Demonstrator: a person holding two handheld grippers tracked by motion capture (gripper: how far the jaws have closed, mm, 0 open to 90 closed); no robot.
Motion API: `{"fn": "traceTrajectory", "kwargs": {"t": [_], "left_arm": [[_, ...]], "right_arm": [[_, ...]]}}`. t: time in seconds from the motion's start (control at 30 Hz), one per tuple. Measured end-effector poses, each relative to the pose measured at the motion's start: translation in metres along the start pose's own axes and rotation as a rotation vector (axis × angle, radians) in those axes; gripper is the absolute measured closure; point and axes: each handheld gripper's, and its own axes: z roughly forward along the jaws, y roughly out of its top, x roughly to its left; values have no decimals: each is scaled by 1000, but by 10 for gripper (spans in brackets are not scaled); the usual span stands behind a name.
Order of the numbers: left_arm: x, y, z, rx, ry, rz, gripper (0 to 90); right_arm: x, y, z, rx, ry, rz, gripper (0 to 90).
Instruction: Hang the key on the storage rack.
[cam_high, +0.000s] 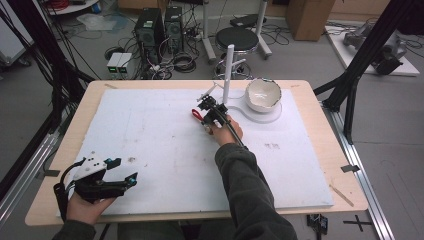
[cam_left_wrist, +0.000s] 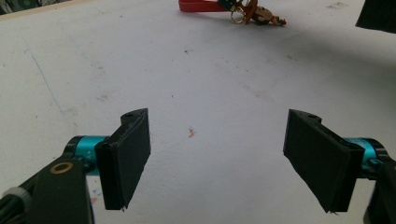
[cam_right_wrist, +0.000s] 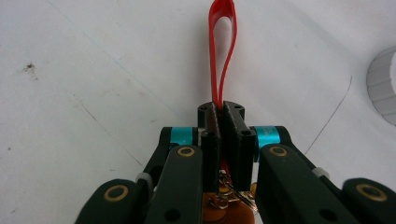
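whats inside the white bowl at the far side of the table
The white bowl sits tilted, and the part of its inside facing the high view looks bare white. Its near rim covers the lowest part, so that stays unseen.

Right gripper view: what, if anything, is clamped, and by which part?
The right hand-held gripper is shut on the red strap loop of a keychain, near the strap's base by the metal ring.
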Motion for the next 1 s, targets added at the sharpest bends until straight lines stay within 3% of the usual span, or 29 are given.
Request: {"fn": "traceTrajectory", "kwargs": {"t": [0.4, 0.6, 1.0], "left_arm": [[0, 0, -1, -6, 6, -4, 235], [0, 0, -1, -4, 7, -1, 235], [0, 0, -2, -8, 12, 3, 235]], "right_arm": [[1, 1, -15, -61, 34, -15, 860], [1, -2, -31, -124, 45, -21, 860], [3, -5, -57, -186, 61, -35, 860]]}}
